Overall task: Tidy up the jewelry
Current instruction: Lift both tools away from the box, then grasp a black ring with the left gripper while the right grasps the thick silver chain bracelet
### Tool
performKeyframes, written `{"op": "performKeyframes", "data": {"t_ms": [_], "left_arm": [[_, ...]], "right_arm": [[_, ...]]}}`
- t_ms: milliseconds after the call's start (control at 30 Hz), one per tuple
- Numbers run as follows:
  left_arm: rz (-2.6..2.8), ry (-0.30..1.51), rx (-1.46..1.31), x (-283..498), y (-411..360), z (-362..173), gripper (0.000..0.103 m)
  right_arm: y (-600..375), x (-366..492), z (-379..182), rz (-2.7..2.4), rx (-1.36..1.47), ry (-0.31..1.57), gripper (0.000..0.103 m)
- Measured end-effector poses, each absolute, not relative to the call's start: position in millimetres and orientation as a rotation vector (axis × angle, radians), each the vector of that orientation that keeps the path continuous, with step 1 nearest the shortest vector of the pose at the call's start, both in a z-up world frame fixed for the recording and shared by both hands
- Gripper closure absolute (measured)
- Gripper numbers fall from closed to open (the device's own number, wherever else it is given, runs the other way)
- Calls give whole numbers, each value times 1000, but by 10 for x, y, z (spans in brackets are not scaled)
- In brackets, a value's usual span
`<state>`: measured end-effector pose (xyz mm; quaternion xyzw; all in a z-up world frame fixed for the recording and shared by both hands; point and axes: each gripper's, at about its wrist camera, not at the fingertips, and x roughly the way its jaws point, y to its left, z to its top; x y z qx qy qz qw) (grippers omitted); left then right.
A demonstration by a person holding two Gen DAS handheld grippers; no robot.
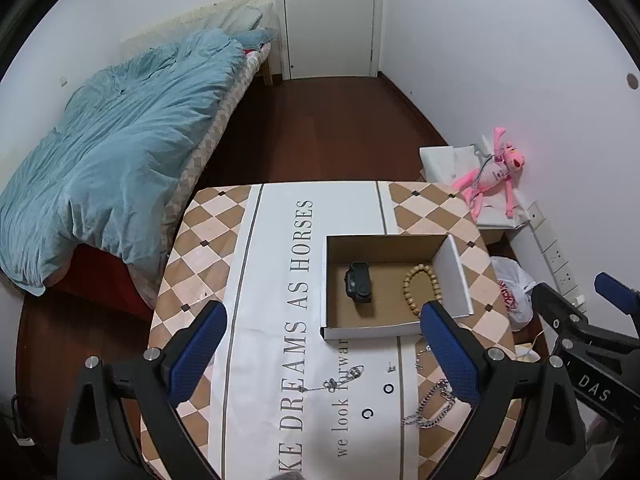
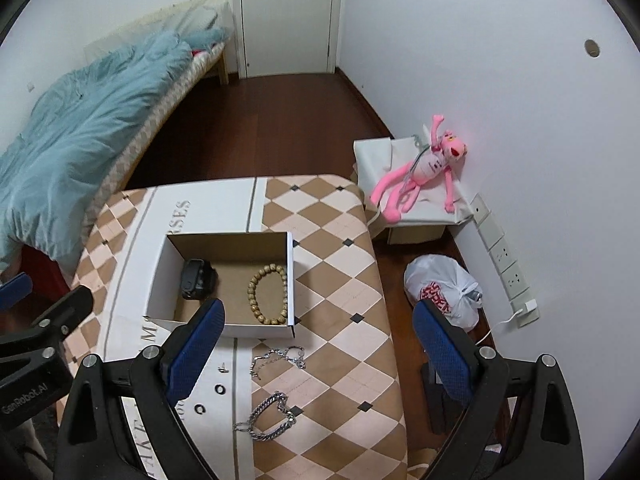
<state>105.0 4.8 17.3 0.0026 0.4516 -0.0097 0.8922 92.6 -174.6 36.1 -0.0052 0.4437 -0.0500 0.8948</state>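
An open cardboard box stands on the table and holds a black watch and a wooden bead bracelet. In front of it lie a thick silver chain, a thin silver chain, a pendant necklace, a small earring and two dark rings. My left gripper hovers open above the loose pieces. My right gripper hovers open over the table's right part. Both are empty.
The table wears a checked cloth with printed words. A bed with a blue duvet lies at left. A pink plush toy rests on a white stand, and a plastic bag sits on the floor at right.
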Motion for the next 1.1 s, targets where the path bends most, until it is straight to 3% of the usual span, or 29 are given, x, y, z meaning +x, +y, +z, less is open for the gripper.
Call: {"op": "performKeyframes", "data": {"t_ms": [233,600,733,900,967,1033,1100], "left_arm": [[14,967,-19,914,137,45,4],[130,1191,27,641,369,-1059,4],[141,1251,27,563,377,-1322,4],[124,1285,39,521,293,-1488,4],[106,1293,36,505,241,-1529,4],[94,1297,46,504,185,-1549,4],[71,1300,55,498,123,-1564,5]], "right_arm": [[-1800,761,163,-87,60,1004,6],[-1957,584,-1380,-83,226,1325,8],[-1945,557,-1707,-89,257,1379,28],[-1790,544,-1761,-109,148,1349,37],[-1707,536,-1741,-105,73,1311,53],[-1631,514,-1718,-87,38,1299,97],[-1631,471,-1713,-80,14,1300,98]]}}
